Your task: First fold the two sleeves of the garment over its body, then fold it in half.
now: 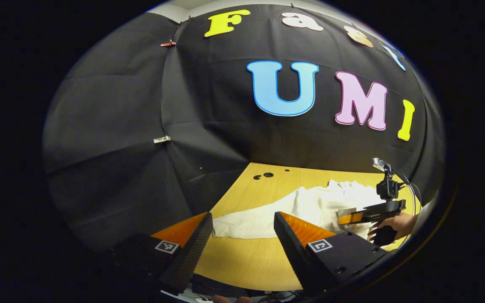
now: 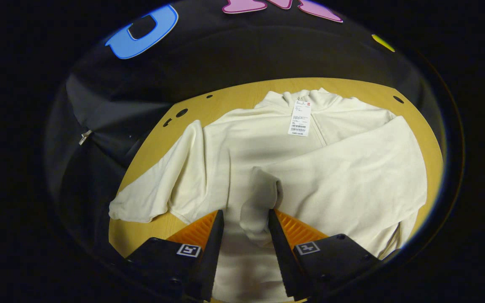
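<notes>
The counter [image 2: 419, 122] is light wood with a few small round holes [image 2: 181, 112] near its far edge. Black cloth walls [image 1: 112, 126] stand all around it, held with small clips [image 1: 161, 139].

The cream sweatshirt [image 2: 234, 147] lies flat on the counter with its collar at the far side. A white paper tag [image 2: 300, 118] lies on its chest. One sleeve [image 2: 352, 168] is folded over the body. The other sleeve [image 2: 150, 198] lies spread out to the side on the wood.

Your right claw [image 2: 246, 223] is low over the body of the sweatshirt. Its fingers stand a little apart, and the cuff [image 2: 261, 202] of the folded sleeve sits between them. I cannot tell if they squeeze it.

Your left claw [image 1: 242, 229] is spread wide with nothing in it. It hangs over the near edge of the counter, tipped up toward the wall. In the left gripper view, your hand [image 1: 398, 225] holds the right claw over the sweatshirt.
</notes>
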The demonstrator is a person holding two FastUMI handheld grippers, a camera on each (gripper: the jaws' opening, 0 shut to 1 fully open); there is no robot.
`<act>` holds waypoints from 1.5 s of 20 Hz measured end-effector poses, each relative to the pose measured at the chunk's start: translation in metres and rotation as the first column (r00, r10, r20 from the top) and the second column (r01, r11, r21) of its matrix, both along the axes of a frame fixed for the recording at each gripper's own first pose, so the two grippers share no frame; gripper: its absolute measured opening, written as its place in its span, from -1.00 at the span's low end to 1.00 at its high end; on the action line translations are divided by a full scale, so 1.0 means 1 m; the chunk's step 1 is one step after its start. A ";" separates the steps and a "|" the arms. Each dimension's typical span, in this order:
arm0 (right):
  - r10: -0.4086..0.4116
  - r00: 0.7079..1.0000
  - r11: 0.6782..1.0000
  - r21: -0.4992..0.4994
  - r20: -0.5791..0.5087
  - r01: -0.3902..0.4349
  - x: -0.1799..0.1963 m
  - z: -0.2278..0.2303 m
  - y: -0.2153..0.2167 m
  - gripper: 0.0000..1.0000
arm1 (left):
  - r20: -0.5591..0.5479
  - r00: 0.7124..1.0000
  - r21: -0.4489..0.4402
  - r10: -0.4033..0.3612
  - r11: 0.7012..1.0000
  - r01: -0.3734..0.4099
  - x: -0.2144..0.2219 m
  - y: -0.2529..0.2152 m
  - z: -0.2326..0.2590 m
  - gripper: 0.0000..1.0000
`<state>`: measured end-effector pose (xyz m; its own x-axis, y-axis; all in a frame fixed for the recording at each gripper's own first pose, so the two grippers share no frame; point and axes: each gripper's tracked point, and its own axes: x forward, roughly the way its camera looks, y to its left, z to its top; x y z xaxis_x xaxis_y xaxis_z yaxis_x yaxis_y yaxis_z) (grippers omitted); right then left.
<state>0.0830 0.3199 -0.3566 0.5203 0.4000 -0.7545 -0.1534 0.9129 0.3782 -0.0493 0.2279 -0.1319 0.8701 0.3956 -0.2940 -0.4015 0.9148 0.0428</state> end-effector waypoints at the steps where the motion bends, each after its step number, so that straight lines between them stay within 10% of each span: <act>1: 0.008 1.000 1.000 0.021 0.000 -0.008 -0.003 0.004 0.006 0.34 | -0.002 1.000 0.000 0.001 1.000 -0.001 0.000 0.000 -0.001 0.91; 9: 0.090 0.996 0.970 0.227 0.017 -0.091 -0.038 0.051 0.040 0.47 | -0.013 1.000 0.004 0.000 1.000 0.000 0.010 0.007 -0.017 0.93; 18: 0.149 0.979 0.975 0.144 0.136 -0.168 -0.068 0.081 -0.018 0.53 | -0.114 0.990 -0.049 0.080 0.995 -0.086 0.041 0.057 -0.094 0.91; 30: -0.014 0.993 0.998 0.064 0.114 0.006 -0.086 0.078 -0.154 0.58 | -0.269 0.955 -0.110 0.125 0.981 -0.159 0.095 0.115 -0.171 0.92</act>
<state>-0.0028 0.1662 -0.2789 0.6056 0.4396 -0.6633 -0.1899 0.8894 0.4159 0.0459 0.3428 -0.3033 0.6943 0.4532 -0.5591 -0.5185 0.8537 0.0480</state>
